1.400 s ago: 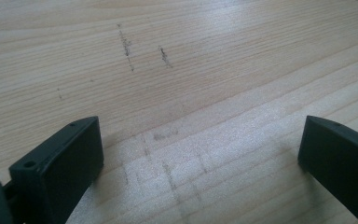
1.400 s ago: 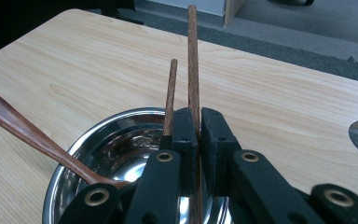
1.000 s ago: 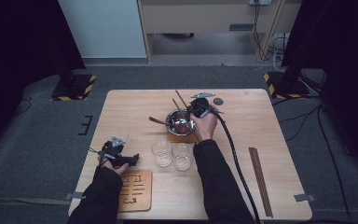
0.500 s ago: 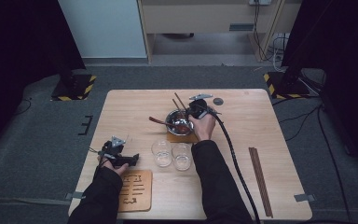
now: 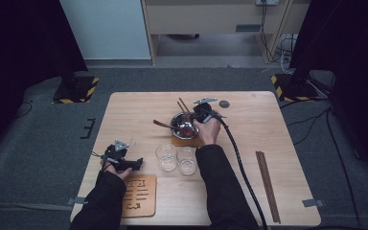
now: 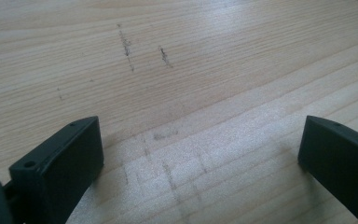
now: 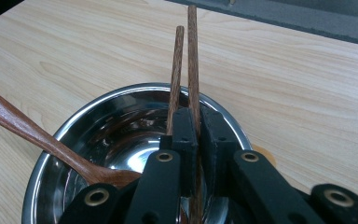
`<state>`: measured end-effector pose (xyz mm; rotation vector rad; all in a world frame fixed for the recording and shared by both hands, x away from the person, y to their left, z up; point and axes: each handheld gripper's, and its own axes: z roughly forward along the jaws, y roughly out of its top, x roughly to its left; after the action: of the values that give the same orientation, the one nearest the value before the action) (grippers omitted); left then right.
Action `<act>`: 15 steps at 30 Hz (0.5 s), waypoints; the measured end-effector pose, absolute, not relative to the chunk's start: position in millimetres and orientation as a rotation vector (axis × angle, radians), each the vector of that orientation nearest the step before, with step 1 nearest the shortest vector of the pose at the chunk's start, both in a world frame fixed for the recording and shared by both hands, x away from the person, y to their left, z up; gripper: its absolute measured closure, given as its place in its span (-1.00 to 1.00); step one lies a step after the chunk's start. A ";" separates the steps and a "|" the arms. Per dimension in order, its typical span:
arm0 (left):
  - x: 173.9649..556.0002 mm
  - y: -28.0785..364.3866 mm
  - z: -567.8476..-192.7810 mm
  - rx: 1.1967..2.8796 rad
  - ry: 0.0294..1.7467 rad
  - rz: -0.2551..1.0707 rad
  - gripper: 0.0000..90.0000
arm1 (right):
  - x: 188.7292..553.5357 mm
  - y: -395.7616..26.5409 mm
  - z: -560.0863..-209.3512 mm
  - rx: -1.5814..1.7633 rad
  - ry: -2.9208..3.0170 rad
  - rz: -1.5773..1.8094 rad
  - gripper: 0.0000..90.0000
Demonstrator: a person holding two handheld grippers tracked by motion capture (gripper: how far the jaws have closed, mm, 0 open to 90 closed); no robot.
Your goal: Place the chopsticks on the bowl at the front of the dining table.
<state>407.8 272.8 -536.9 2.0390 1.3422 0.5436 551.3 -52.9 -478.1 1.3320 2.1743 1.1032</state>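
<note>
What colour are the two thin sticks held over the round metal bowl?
The wooden chopsticks are dark reddish brown, clearest in the right gripper view.

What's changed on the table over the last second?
Almost nothing. The right gripper stays shut on a chopstick over the metal bowl, barely shifting. The left gripper stays open above the table; the spoon and glasses haven't moved.
</note>
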 end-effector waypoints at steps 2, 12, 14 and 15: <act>407.8 272.8 -536.9 2.039 1.342 0.544 -1.00 | 551.5 -52.3 -479.0 1.334 2.177 1.101 0.88; 407.8 272.8 -536.9 2.039 1.342 0.544 -1.00 | 552.5 -51.6 -482.5 1.347 2.190 1.081 0.88; 407.8 272.8 -536.9 2.039 1.342 0.544 -1.00 | 552.8 -51.7 -483.0 1.345 2.194 1.078 0.88; 407.8 272.8 -536.9 2.039 1.342 0.544 -1.00 | 553.0 -51.7 -483.4 1.345 2.195 1.076 0.88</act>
<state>407.8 272.8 -536.9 2.0391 1.3421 0.5437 553.0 -51.7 -483.4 1.3449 2.1951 1.0765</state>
